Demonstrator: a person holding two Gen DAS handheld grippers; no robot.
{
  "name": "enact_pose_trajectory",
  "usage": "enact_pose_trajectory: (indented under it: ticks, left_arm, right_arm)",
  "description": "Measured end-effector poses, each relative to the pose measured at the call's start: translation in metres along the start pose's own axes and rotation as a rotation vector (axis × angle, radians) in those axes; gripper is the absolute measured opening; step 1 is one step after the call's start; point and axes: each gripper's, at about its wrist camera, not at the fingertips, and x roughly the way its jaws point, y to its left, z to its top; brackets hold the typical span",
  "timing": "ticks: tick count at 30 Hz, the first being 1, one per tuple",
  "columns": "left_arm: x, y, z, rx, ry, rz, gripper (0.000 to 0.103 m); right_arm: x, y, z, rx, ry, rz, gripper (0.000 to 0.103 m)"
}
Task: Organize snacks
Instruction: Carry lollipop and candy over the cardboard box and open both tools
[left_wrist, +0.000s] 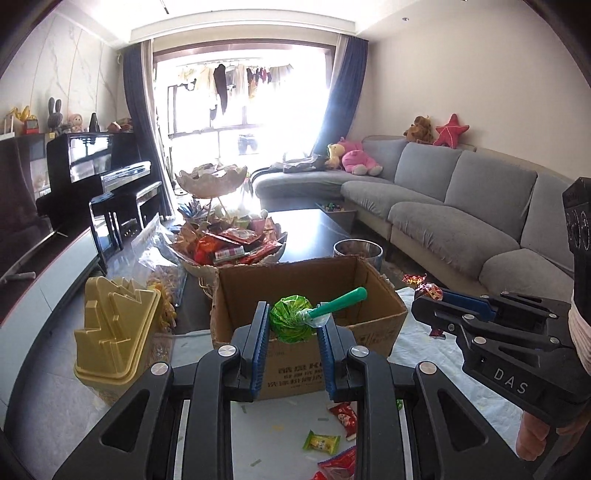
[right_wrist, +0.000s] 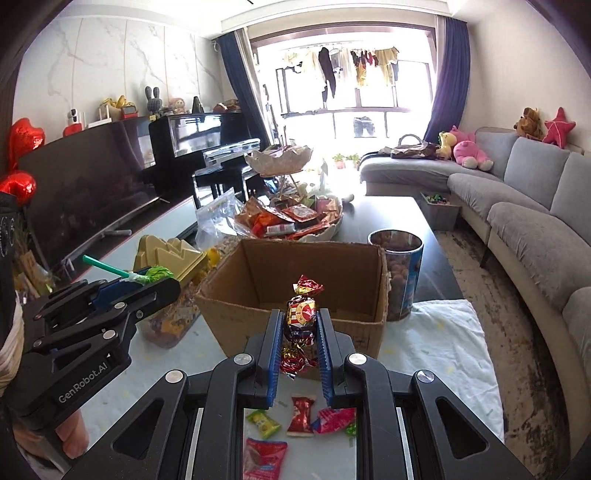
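Note:
My left gripper is shut on a green-wrapped lollipop whose green stick slants up to the right. It hangs just in front of an open cardboard box. My right gripper is shut on a red and gold twist-wrapped candy, held upright before the same cardboard box. Each gripper also shows from the side in the other's view: the right gripper at the right, the left gripper at the left. Several loose wrapped snacks lie on the white cloth below.
A tiered bowl stand heaped with snacks stands behind the box. A gold plastic lid sits on a jar at the left, and a clear tub of nuts stands right of the box. A grey sofa runs along the right.

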Motion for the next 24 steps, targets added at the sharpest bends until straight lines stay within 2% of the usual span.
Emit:
enact_pose_trajectory:
  ticks: [6, 24]
  left_arm:
    - [0.019, 0.004, 0.011, 0.004, 0.011, 0.008, 0.026]
    - [0.096, 0.024, 0.020, -0.016, 0.084, 0.018, 0.026]
  right_arm:
    - [0.012, -0.003, 0.012, -0.004, -0.002, -0.004, 0.019]
    - [0.083, -0.023, 0.033, 0.008, 0.063, 0.000, 0.019]
